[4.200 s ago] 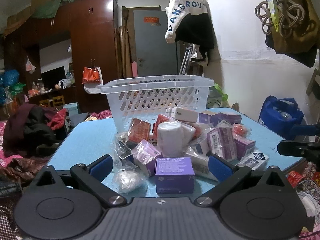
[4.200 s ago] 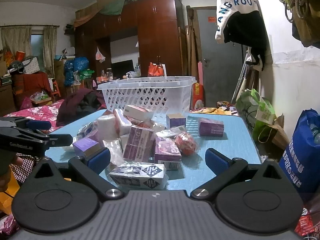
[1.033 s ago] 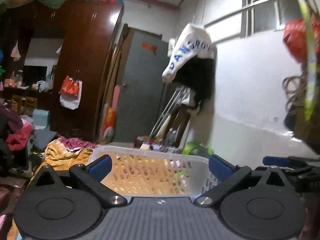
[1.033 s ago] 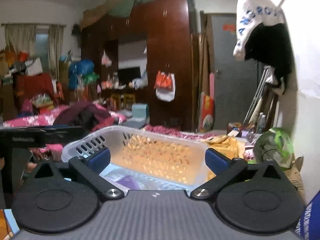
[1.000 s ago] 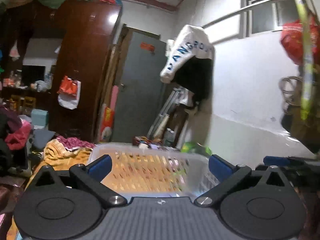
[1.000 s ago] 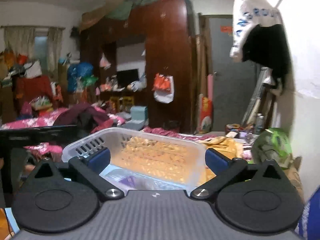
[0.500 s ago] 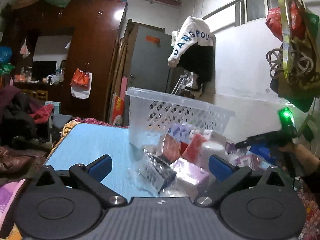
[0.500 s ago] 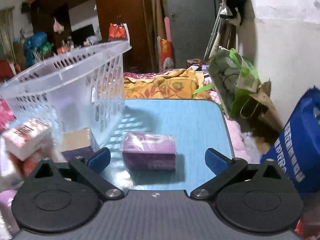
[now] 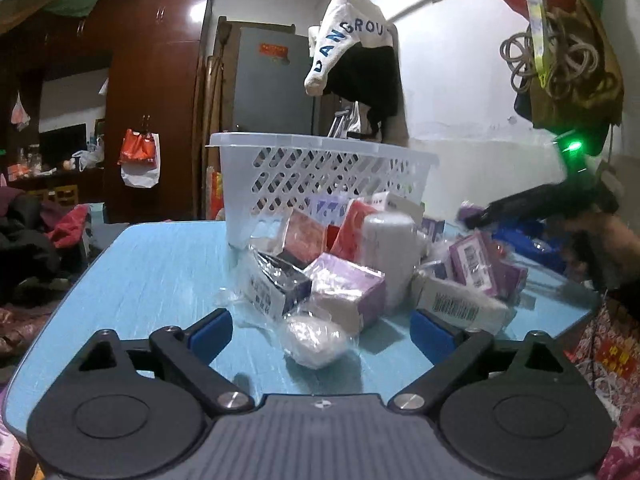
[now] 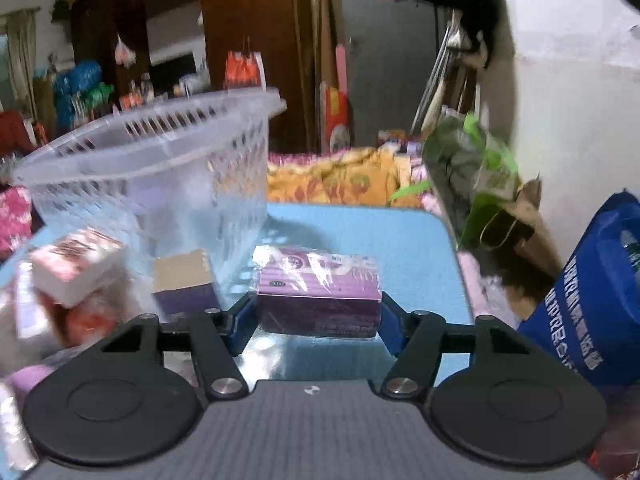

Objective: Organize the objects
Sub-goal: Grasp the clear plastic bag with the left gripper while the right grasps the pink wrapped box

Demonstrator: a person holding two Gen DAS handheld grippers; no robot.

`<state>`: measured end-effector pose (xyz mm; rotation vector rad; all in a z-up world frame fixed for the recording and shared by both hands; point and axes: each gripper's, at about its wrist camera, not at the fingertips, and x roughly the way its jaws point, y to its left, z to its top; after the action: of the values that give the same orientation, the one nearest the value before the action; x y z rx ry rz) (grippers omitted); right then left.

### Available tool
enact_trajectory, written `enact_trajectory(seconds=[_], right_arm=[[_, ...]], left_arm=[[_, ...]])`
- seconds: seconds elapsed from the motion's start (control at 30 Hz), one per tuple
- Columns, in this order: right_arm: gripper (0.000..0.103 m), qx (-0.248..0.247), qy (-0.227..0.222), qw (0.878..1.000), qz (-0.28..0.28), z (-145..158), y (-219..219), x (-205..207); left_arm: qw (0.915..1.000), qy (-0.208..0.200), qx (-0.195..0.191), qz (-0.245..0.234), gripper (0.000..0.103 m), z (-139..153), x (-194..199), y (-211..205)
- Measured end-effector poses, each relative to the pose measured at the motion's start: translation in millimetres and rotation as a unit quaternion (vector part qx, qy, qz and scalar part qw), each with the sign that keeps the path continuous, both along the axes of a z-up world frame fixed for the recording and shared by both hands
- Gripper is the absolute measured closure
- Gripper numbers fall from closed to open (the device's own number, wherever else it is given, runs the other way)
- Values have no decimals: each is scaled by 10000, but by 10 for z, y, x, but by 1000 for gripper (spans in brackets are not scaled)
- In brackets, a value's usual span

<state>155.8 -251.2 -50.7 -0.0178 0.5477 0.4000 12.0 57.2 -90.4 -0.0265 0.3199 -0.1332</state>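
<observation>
On the left, the left gripper (image 9: 320, 330) is held low over the near edge of the blue table (image 9: 160, 264), its jaws wide apart but just beginning to close, with a small clear-wrapped white bundle (image 9: 316, 336) lying between the blue pads and untouched by either; the placement is judged to be a lining-up on the nearest loose item of the heap. Behind it, the pile of wrapped boxes (image 9: 344, 280) and a white roll (image 9: 390, 248) are crowded against the front of the white lattice basket (image 9: 320, 168), which stands upright at the far side of the table and is taken to be the container into which the objects are to be sorted. Further right, the right gripper (image 10: 316, 316) has been brought down beside the basket's right wall, and its jaws are closing on a purple wrapped box (image 10: 318, 284) that lies flat on the table just right of the basket; the pads are seen at the box's two short ends, apparently in contact, so that a grip across its length is being made. Compared with a second ago, when both cameras were held high over the basket rim and both sets of jaws stood fully apart, both grippers have been lowered to table level; half a second ago the purple box was still clear of the wide pads.
</observation>
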Motion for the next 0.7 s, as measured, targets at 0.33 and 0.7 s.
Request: enact_trajectory(seconds=[0.33, 0.7], right_arm=[[38, 716, -503, 9958, 276, -113, -183, -782], [38, 1294, -728, 9879, 457, -243, -146, -1150]], left_arm=[[9996, 155, 241, 69, 21, -66, 63, -68], [9995, -274, 138, -19, 54, -3, -119, -10]])
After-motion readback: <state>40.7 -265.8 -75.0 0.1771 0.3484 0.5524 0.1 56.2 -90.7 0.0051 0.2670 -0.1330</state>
